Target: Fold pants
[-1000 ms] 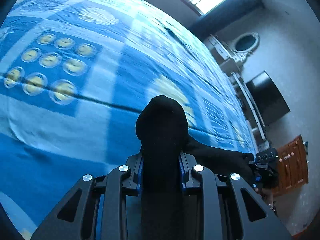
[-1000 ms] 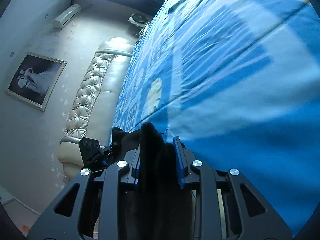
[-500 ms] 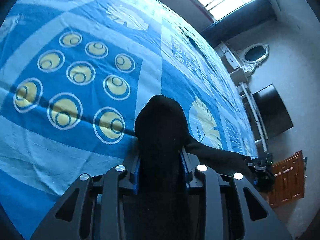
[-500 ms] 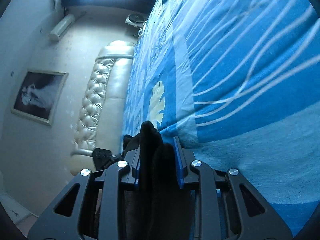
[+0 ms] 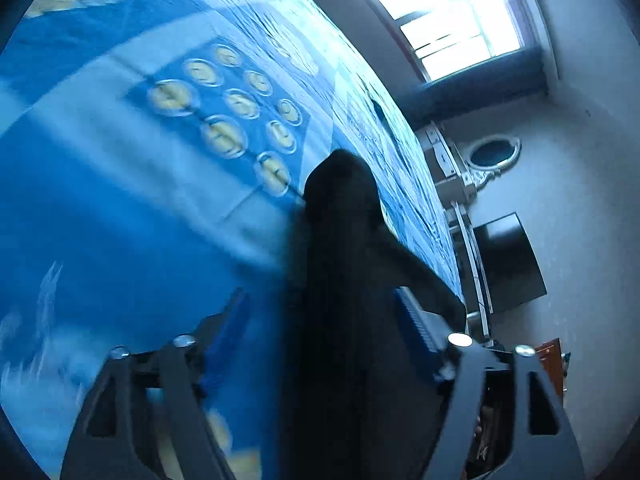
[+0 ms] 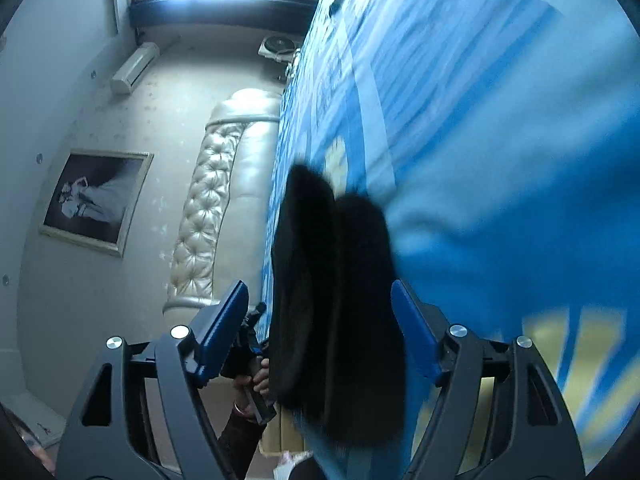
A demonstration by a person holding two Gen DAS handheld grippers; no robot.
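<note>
The black pants (image 5: pixel 344 280) lie between the spread jaws of my left gripper (image 5: pixel 324 312), over the blue patterned bedsheet (image 5: pixel 120 200). The blue pads (image 5: pixel 416 324) stand clear of the cloth on both sides. In the right wrist view the pants (image 6: pixel 336 280) show as two dark folds between the open jaws of my right gripper (image 6: pixel 320 304), whose blue pads (image 6: pixel 224 320) are wide apart. Both views are motion-blurred. The other gripper and the hand that holds it (image 6: pixel 248 368) show past the pants at lower left.
The bed has a tufted cream headboard (image 6: pixel 208 208) with a framed picture (image 6: pixel 92 200) on the wall beside it. A bright window (image 5: pixel 460 20), an oval mirror (image 5: pixel 492 152), a dark screen (image 5: pixel 508 264) and a wooden cabinet (image 5: pixel 552 364) stand beyond the bed's far edge.
Both grippers have opened: their jaws were clamped on the black pants and now stand wide apart. Both cameras have moved, and the bedsheet pattern has shifted in view.
</note>
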